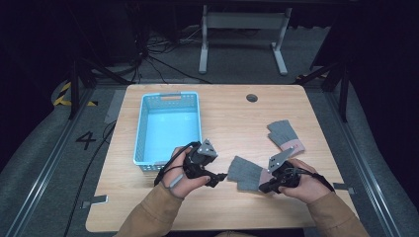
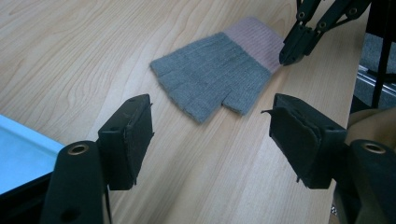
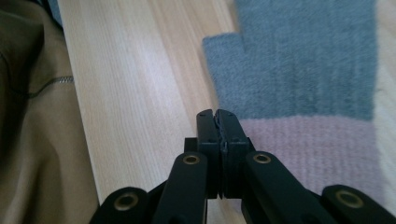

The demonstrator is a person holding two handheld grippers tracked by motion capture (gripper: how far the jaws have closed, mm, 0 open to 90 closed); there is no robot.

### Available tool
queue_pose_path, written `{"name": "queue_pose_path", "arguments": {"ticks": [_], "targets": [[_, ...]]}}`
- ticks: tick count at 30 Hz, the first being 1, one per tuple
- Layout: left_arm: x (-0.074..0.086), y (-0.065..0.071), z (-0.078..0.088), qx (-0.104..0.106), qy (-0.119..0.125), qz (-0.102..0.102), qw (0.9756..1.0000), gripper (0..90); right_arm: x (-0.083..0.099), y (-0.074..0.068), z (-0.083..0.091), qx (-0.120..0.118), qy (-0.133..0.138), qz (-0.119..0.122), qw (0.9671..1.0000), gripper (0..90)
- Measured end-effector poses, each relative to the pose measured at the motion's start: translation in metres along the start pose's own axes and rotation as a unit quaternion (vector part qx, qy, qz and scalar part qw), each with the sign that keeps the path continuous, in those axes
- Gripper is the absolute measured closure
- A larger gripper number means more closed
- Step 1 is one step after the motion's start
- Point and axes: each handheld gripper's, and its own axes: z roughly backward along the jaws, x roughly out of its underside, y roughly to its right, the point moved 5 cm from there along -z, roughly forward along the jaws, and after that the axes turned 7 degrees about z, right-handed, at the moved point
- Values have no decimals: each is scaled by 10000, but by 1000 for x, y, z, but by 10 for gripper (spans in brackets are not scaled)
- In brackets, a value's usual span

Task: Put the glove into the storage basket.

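- High view: I see the table (image 1: 222, 113) with a blue basket (image 1: 168, 127) at left-centre. One grey glove with a pink cuff, the near glove (image 1: 249, 173), lies between my two tools; the far glove (image 1: 285, 134) lies farther back on the right, apart from it.
- High view: left gripper (image 1: 221, 177) sits just left of the near glove's finger end, right gripper (image 1: 264, 188) at its cuff edge. From up here I can't tell how either pair of jaws stands.
- Left gripper view: the left gripper (image 2: 210, 135) has jaws wide apart, nothing between them, pointed at the near glove (image 2: 219, 70), which lies flat on the wood a little ahead. The right gripper (image 2: 292, 49) tip shows at the top, touching or just over the pink cuff edge. Basket (image 2: 23, 154) corner at lower left.
- Right gripper view: the right gripper (image 3: 217, 114) has jaws pressed together. The tip sits at the cuff border of the near glove (image 3: 303, 70); I can't tell whether any fabric is pinched. Tan sleeve (image 3: 32, 116) at left.
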Motion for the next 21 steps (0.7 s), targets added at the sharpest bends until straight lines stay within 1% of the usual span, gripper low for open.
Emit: {"name": "queue_pose_path", "arguments": {"ticks": [1,2,5,6,8,11,18,20,21], "targets": [[0,0,0,3,0,-2,10000,308,1,-1,-3,-55,-93,2,9999,900],[0,0,0,0,0,-4,10000,309,1,-1,-5,-85,-120,23,9999,900],[0,0,0,-2,-2,-10,10000,309,2,-1,-8,-83,-174,-11,9998,900],[0,1,0,7,-6,-10,10000,308,4,0,-11,-92,-266,-32,9996,900],[0,0,0,7,-3,-9,10000,309,5,1,-12,-80,-315,-44,9995,900],[0,0,0,4,0,-6,10000,309,7,3,-13,-75,-336,-85,9994,900],[0,0,0,6,3,-1,10000,308,11,10,-11,111,-352,-119,9992,900],[0,0,0,10,4,-5,10000,308,12,10,-10,118,-366,-157,9991,900],[0,0,0,7,4,-8,10000,308,13,12,-10,149,-338,-145,9992,900]]}}
